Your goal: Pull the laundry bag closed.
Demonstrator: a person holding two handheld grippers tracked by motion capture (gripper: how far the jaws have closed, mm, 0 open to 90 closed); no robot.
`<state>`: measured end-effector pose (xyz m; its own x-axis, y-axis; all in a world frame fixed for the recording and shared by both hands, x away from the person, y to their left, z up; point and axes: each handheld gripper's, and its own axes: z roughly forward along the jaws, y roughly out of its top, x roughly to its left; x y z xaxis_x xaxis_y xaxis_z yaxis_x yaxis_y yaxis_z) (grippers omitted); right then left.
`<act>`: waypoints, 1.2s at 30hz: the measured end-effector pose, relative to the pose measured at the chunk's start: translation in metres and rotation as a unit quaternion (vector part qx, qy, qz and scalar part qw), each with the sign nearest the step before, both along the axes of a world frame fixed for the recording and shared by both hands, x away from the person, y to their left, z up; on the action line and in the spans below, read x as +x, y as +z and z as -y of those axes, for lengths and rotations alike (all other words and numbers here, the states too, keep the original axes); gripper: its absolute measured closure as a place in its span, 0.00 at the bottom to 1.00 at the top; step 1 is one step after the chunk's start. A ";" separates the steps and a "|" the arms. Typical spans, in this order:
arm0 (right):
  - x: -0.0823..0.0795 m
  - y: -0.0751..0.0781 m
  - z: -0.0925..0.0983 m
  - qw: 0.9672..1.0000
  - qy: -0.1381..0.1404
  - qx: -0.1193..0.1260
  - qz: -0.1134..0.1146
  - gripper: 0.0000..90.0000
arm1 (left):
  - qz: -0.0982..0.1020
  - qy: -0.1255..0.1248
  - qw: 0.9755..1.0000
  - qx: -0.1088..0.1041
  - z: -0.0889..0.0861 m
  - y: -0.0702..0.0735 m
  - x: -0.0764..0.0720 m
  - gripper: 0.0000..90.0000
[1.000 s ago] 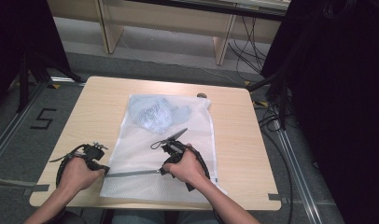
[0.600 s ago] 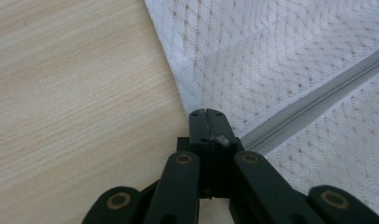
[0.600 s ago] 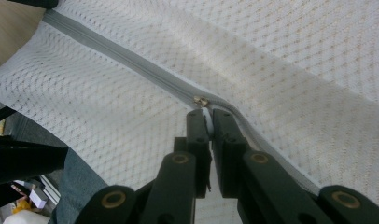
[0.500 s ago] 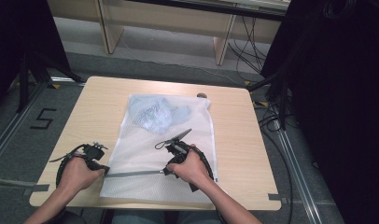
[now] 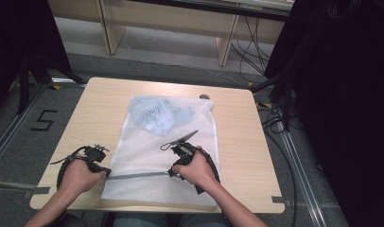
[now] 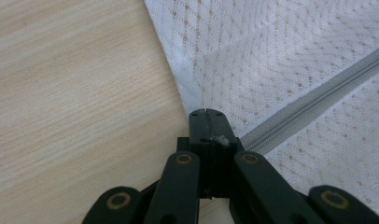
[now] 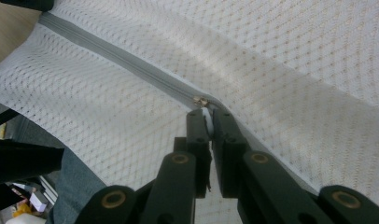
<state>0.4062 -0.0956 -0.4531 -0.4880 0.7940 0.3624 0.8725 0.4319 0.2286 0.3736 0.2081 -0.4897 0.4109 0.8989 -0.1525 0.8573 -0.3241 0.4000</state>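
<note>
On a wooden bench [image 5: 237, 127] lies a white mesh bag [image 5: 147, 156]. The left gripper [image 6: 206, 122], jaws closed, pinches its near left edge; the right gripper [image 7: 207, 122] clamps the zipper pull [image 7: 205, 116]. Farther off, blue cloth [image 5: 158, 113] shows inside the bag.

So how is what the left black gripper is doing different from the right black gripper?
The left black gripper pinches the white mesh laundry bag at its edge by the end of the grey zipper; the right black gripper pinches the small white zipper pull partway along. The left sits beside bare wooden table; the right is over mesh. Both are shut.
</note>
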 end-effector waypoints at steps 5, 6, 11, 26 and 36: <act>0.001 0.001 0.004 1.000 0.004 -0.003 0.004 0.96 | -0.002 -0.001 1.000 0.003 0.000 0.000 0.000 1.00; 0.001 0.002 0.004 1.000 0.001 -0.007 -0.004 0.96 | -0.002 -0.001 1.000 0.002 0.000 0.000 0.000 1.00; 0.001 0.001 0.009 1.000 0.004 -0.007 0.003 0.96 | -0.002 -0.002 1.000 0.002 0.000 0.000 0.000 1.00; 0.002 0.000 0.023 1.000 -0.003 0.001 0.015 0.96 | -0.001 -0.003 1.000 0.004 0.001 0.001 0.000 1.00; 0.002 0.002 0.031 1.000 -0.005 0.001 0.018 0.96 | -0.001 -0.002 1.000 0.004 0.001 0.000 0.000 1.00</act>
